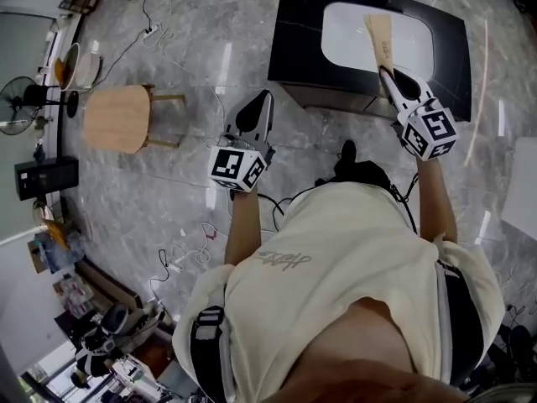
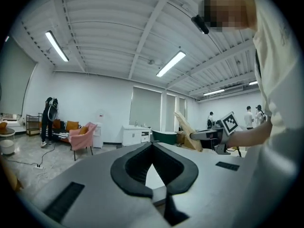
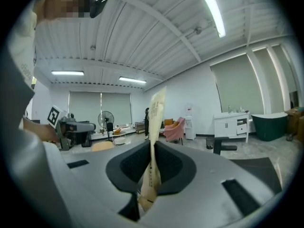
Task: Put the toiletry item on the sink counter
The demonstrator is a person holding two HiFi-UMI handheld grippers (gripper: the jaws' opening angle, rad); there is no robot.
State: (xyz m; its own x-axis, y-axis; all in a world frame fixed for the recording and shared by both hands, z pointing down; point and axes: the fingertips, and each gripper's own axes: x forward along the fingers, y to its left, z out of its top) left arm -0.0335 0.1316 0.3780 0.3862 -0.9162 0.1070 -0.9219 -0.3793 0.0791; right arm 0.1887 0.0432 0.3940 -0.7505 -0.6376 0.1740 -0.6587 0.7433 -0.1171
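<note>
Above black sink counter, right gripper fingers pinch a flat, tan toiletry item; left gripper fingers meet, empty.

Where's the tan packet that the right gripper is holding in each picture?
Head view: the tan packet is at the upper right, over the white sink basin.
Left gripper view: right of middle, slanting up.
Right gripper view: dead centre, upright between the jaws.
Shared landmark: the right gripper, clamped on the packet in every view.
</note>
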